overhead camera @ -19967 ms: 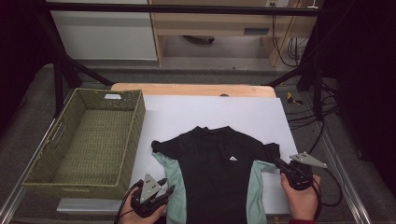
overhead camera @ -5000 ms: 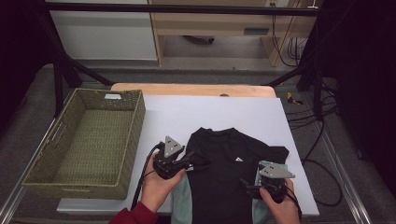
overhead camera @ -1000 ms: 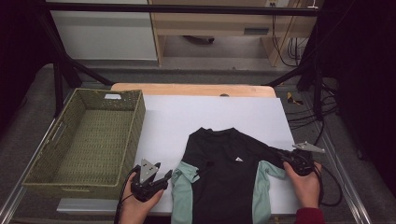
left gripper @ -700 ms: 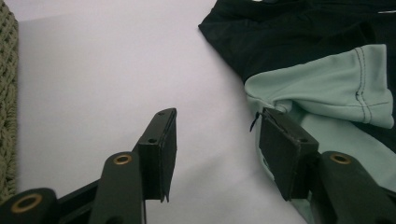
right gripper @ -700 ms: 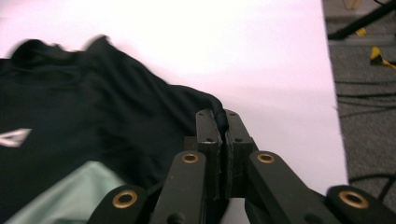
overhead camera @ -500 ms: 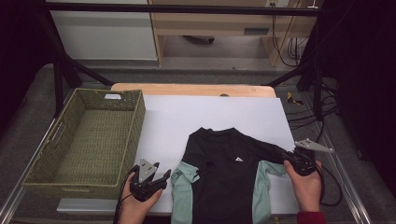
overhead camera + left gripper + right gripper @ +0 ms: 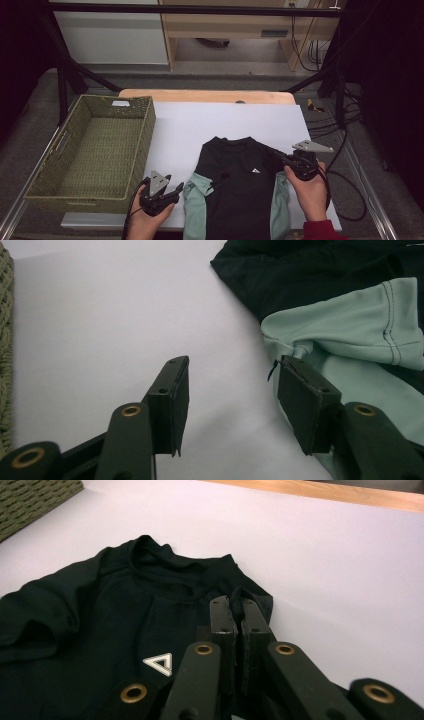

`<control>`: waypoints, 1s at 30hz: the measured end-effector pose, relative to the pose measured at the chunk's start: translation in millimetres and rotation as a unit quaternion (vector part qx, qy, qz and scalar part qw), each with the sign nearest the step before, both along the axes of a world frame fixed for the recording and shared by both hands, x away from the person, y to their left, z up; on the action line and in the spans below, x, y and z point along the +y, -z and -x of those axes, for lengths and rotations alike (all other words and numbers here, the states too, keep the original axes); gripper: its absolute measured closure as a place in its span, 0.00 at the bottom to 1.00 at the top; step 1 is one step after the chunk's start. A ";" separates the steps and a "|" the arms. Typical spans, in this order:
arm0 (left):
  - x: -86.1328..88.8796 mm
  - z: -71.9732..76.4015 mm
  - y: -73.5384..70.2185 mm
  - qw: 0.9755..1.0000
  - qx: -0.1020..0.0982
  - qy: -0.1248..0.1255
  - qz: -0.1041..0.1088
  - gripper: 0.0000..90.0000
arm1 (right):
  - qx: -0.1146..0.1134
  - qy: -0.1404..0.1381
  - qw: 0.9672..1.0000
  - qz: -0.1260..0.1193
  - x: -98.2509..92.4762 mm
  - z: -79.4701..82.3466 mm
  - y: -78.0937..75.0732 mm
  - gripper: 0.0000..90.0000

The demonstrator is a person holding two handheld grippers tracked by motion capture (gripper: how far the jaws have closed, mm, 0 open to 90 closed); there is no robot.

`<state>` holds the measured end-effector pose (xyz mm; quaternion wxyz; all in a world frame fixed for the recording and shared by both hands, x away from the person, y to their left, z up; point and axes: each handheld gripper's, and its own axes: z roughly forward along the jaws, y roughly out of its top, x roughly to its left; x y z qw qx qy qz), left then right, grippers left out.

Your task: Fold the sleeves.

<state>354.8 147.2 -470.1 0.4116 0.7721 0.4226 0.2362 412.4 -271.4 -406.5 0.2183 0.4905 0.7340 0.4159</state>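
The right claw (image 7: pixel 233 605) is shut on the black shirt's (image 7: pixel 240 190) sleeve edge, lying flat on the tabletop (image 7: pixel 225 120), ready to fold it inward, while the open left claw (image 7: pixel 230 385) waits beside the shirt's other side.

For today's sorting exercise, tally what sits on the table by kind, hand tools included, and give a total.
Shirt: 1
Basket: 1
Hand tools, left tool and right tool: 2
Total: 4
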 end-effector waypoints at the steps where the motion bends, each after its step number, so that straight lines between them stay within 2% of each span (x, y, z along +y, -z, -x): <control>1: 0.1 -0.1 0.1 1.000 0.001 0.000 0.000 0.52 | -0.001 -0.001 1.000 -0.001 0.6 -0.1 -0.6 0.98; 4: 0.1 -0.2 0.2 1.000 0.001 0.000 0.000 0.52 | -0.002 -0.003 1.000 -0.015 2.2 -0.3 -2.7 0.98; 8: -0.2 -0.1 0.4 1.000 0.001 0.000 -0.001 0.52 | -0.004 -0.003 1.000 -0.019 6.5 -2.7 -5.2 0.98; 19: 1.9 -1.3 -0.3 1.000 0.001 -0.010 0.001 0.48 | -0.005 -0.006 1.000 -0.018 11.7 -3.8 -5.7 0.98; 30: 1.7 -1.6 0.0 1.000 0.003 -0.018 -0.001 0.45 | 0.003 -0.018 1.000 -0.019 23.6 -3.3 3.5 0.98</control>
